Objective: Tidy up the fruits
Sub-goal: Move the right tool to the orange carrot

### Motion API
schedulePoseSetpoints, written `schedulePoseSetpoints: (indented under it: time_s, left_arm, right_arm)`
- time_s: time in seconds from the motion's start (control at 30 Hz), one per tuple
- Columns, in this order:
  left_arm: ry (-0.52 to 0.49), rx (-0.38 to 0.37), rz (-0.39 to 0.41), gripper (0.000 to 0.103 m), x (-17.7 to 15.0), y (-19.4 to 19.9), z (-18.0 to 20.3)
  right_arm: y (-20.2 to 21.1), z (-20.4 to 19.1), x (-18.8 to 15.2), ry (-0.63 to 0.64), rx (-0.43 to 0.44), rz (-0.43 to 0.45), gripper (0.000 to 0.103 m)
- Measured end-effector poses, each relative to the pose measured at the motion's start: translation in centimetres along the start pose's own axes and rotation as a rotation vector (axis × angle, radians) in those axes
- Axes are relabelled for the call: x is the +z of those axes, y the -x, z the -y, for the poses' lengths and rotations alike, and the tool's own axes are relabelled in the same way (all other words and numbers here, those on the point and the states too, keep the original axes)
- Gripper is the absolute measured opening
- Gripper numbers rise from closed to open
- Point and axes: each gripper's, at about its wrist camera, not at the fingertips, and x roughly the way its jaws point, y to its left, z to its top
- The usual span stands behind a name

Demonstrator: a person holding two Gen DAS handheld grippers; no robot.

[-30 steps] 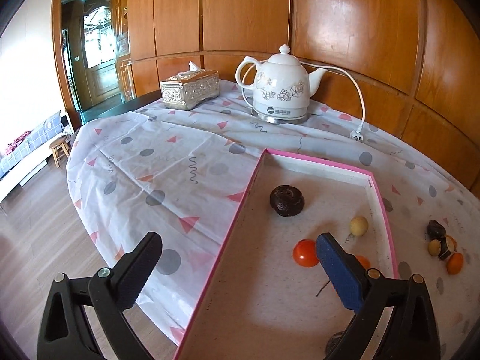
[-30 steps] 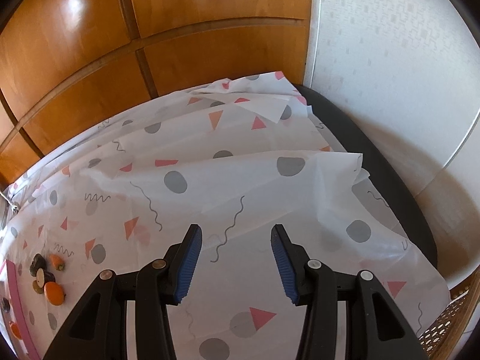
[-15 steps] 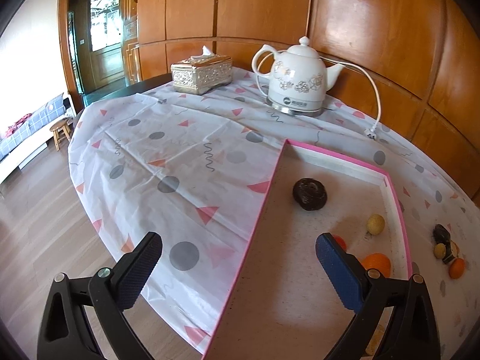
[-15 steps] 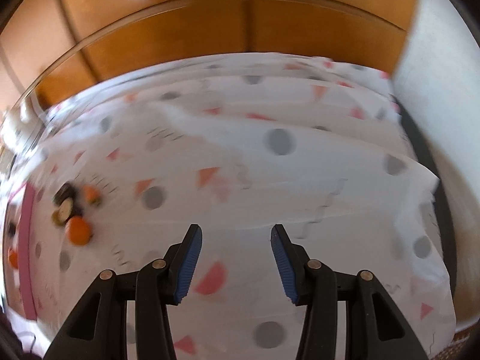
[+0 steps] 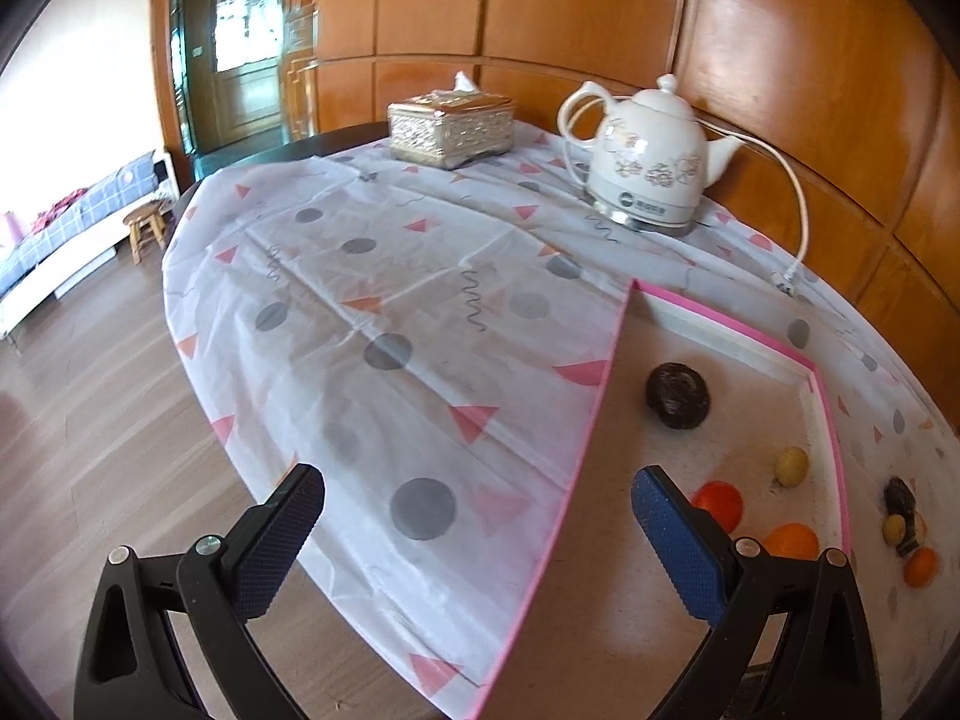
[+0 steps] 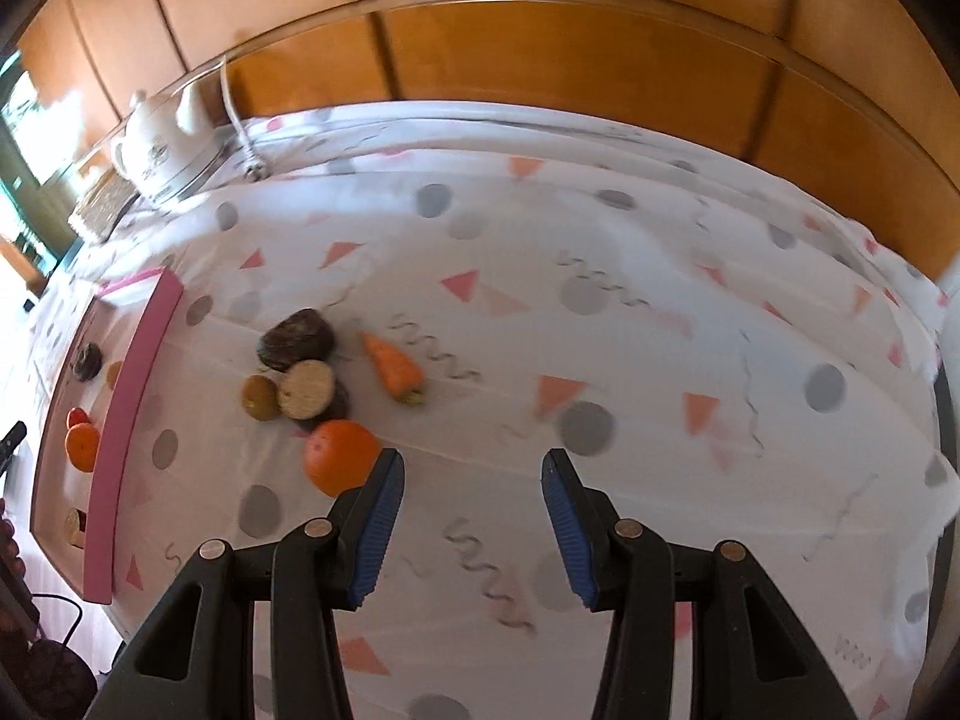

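Note:
A pink-rimmed tray (image 5: 831, 414) (image 6: 129, 396) lies on the patterned tablecloth. Inside it sit a dark brown fruit (image 5: 678, 394), a small yellow fruit (image 5: 791, 466), a red fruit (image 5: 717, 504) and an orange (image 5: 791, 541). Right of the tray a loose cluster lies on the cloth: an orange (image 6: 339, 457), a carrot (image 6: 393, 366), a dark fruit (image 6: 297, 339), a cut round piece (image 6: 306, 389) and a small olive-yellow fruit (image 6: 259, 397). My left gripper (image 5: 477, 495) is open over the tray's left rim, holding nothing. My right gripper (image 6: 471, 477) is open and empty, just right of the loose orange.
A white electric kettle (image 5: 651, 177) with its cord (image 5: 792, 228) stands at the back of the table, a silver tissue box (image 5: 450, 127) to its left. Wood panelling runs behind. The table's near-left edge drops to a wooden floor with a stool (image 5: 147, 231).
My right gripper has swung left and rolled, bringing the loose fruit cluster and the tray into its view. My left gripper has drifted left, so the tray sits further right.

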Motion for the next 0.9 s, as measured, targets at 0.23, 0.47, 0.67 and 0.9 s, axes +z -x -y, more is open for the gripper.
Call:
schedulePoseSetpoints:
  time_s: [0.23,0.47,0.67,0.9]
  left_arm:
    - [0.020,0.010,-0.020,0.103,0.0,-0.5,-0.9]
    - [0.024,0.020,-0.036,0.103,-0.2,-0.9,-1.4]
    - [0.043,0.025,-0.054,0.103,-0.5,-1.2,-1.9]
    - [0.046,0.022,-0.070,0.103,-0.8,-1.3,-1.7]
  right_arm:
    - [-2.4,-2.2,2.5,0.051,-0.025,-0.006,0.043]
    - [-6.1,-3.9,4.2,0.092,-0.017,-0.067,0.038]
    - [-8.9,-3.6,4.5,0.078,0.015,-0.134,0.028]
    - [-8.8,-3.5,4.3,0.102,0.020,-0.115,0.028]
